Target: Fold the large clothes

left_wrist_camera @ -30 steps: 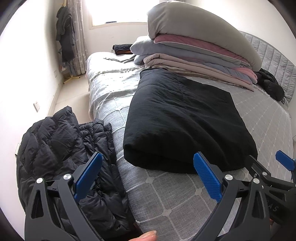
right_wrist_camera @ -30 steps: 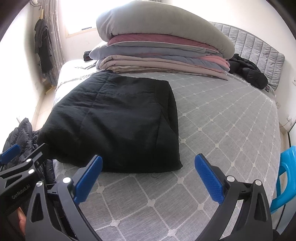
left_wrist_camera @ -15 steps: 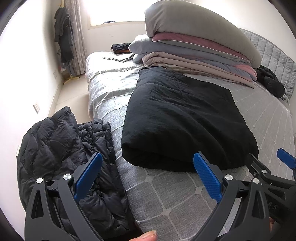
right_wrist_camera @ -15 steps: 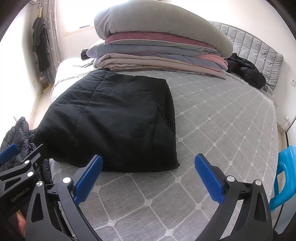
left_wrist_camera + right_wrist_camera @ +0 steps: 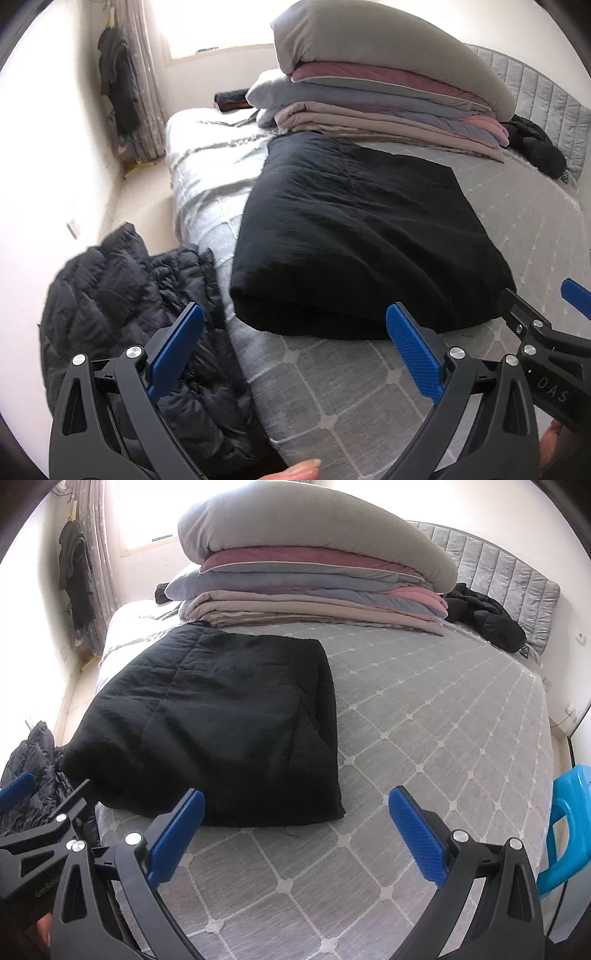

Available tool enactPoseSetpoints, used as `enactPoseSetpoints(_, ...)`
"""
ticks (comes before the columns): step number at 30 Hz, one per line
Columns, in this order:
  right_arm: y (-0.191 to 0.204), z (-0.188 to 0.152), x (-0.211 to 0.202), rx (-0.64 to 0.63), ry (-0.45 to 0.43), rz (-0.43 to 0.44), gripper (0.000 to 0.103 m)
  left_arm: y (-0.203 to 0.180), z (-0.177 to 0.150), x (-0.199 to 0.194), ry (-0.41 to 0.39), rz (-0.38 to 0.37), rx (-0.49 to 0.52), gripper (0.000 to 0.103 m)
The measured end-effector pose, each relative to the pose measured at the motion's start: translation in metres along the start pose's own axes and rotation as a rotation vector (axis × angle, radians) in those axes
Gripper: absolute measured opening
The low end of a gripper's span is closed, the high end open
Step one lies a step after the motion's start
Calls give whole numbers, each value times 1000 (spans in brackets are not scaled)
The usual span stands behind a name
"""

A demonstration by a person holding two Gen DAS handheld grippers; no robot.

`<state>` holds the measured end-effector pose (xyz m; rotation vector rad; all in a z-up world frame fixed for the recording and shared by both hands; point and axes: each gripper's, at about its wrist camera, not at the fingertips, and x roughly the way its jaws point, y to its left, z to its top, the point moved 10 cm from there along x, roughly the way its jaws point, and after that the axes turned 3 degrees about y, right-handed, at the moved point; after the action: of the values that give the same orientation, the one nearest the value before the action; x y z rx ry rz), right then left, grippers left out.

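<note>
Two grippers hover over the bed's near edge, jaws apart and holding nothing: the left gripper and the right gripper. The folded black garment lies flat on the bed just ahead. Only the left view shows the dark puffer jacket heaped beside the bed; only the right shows the blue stool. Stacked quilts sit behind.
</note>
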<state>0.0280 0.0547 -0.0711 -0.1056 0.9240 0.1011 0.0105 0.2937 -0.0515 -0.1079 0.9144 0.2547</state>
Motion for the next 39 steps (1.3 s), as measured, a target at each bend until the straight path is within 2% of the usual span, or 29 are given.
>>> enactPoseSetpoints(3, -4, 2, -2, 4, -6, -3, 96, -4, -2, 3, 25, -43, -15, 95)
enactPoseSetpoints(11, -14, 2, -6, 14, -9, -12, 96, -14, -2, 1, 29, -70, -14, 95)
enactPoseSetpoints(39, -26, 1, -18, 20, -23, -6, 96, -26, -1, 0, 31, -70, -8, 95)
